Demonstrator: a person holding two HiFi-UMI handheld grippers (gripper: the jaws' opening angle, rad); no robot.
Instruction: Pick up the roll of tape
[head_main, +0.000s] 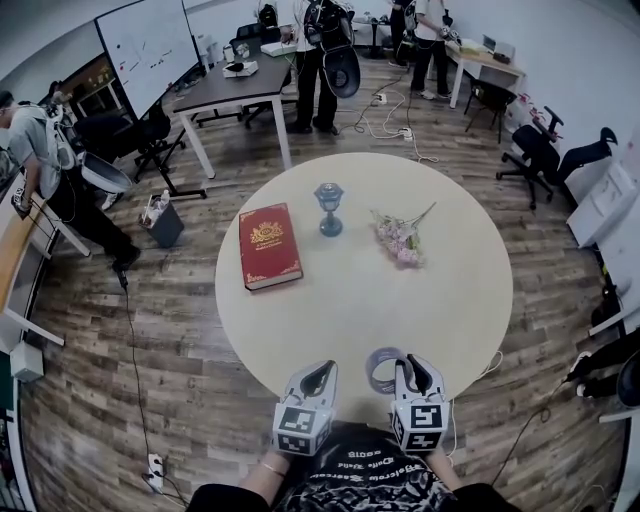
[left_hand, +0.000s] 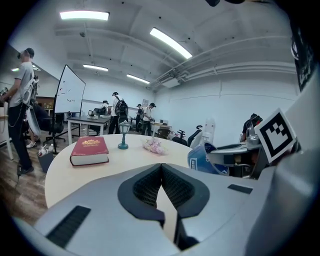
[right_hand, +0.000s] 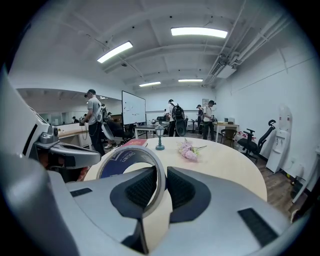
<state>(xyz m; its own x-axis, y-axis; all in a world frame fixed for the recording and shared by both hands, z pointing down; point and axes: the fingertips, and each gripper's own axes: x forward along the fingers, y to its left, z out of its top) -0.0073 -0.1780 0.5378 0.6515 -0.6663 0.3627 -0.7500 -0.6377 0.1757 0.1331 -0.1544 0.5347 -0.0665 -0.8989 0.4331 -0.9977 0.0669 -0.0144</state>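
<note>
The roll of tape (head_main: 382, 369) is a thin ring with a blue printed inner face, standing on edge over the near rim of the round table (head_main: 455, 300). My right gripper (head_main: 407, 366) is shut on its wall; in the right gripper view the two dark pads pinch the roll (right_hand: 131, 162) from both sides at the gripper's tip (right_hand: 161, 184). My left gripper (head_main: 321, 374) sits just left of it, shut with nothing between its pads (left_hand: 161, 175). From the left gripper view the tape (left_hand: 204, 159) shows to the right, held in the other gripper.
On the table lie a red book (head_main: 269, 246), a small blue lantern figurine (head_main: 329, 208) and a bunch of pink flowers (head_main: 399, 239). Around it are wooden floor, desks, a whiteboard (head_main: 148, 45), office chairs, floor cables and several standing people.
</note>
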